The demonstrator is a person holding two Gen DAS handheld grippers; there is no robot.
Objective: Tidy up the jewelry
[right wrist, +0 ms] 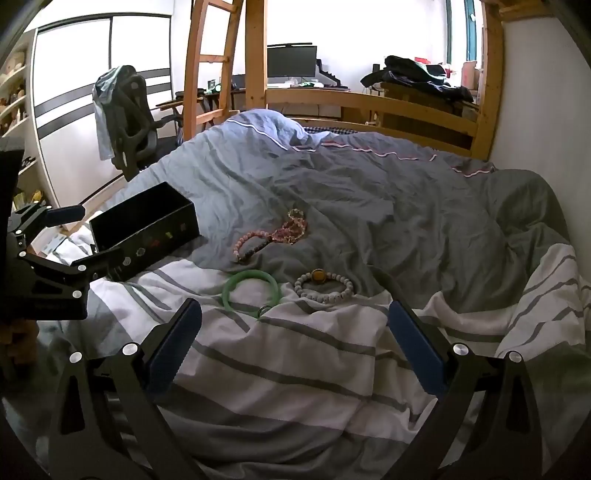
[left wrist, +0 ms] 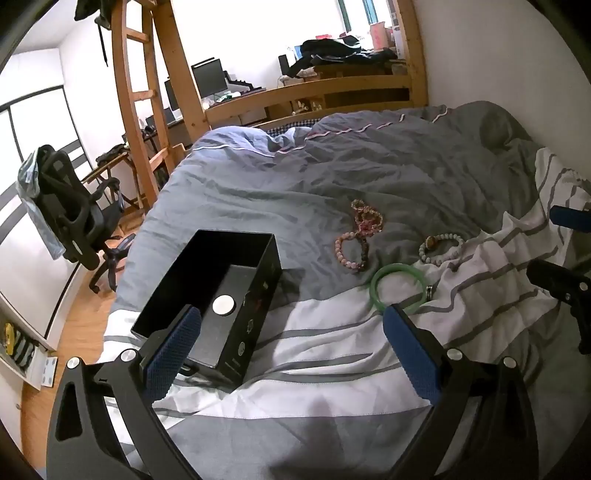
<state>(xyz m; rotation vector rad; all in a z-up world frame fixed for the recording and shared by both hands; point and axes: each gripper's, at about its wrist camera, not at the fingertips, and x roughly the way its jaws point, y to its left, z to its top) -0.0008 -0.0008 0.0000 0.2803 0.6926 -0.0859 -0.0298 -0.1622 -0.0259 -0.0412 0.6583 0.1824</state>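
Both grippers are hovering over the bed [right wrist: 295, 369], the left gripper [left wrist: 291, 343] and right gripper [right wrist: 295, 332] each spread apart and holding nothing. The green bangle [right wrist: 250, 291] and beaded bracelets [right wrist: 325, 286] are lying on the covers beside the open black box [left wrist: 207, 291].

A lived-in bedroom, doubling as a study. A rumpled grey duvet [right wrist: 369, 192] and a striped sheet [right wrist: 295, 362] cover the bed [left wrist: 229, 177], which sits inside a wooden loft frame [right wrist: 255, 55] with a ladder [left wrist: 133, 74]. Beyond the footboard, monitors [right wrist: 291, 61] stand on a cluttered surface [right wrist: 306, 85]. An office chair [right wrist: 129, 118] draped with a shirt faces sliding wardrobe doors [right wrist: 74, 74]. Clothes [right wrist: 421, 77] are heaped by a bright window [right wrist: 351, 22]; the floor [left wrist: 74, 325] is wood.
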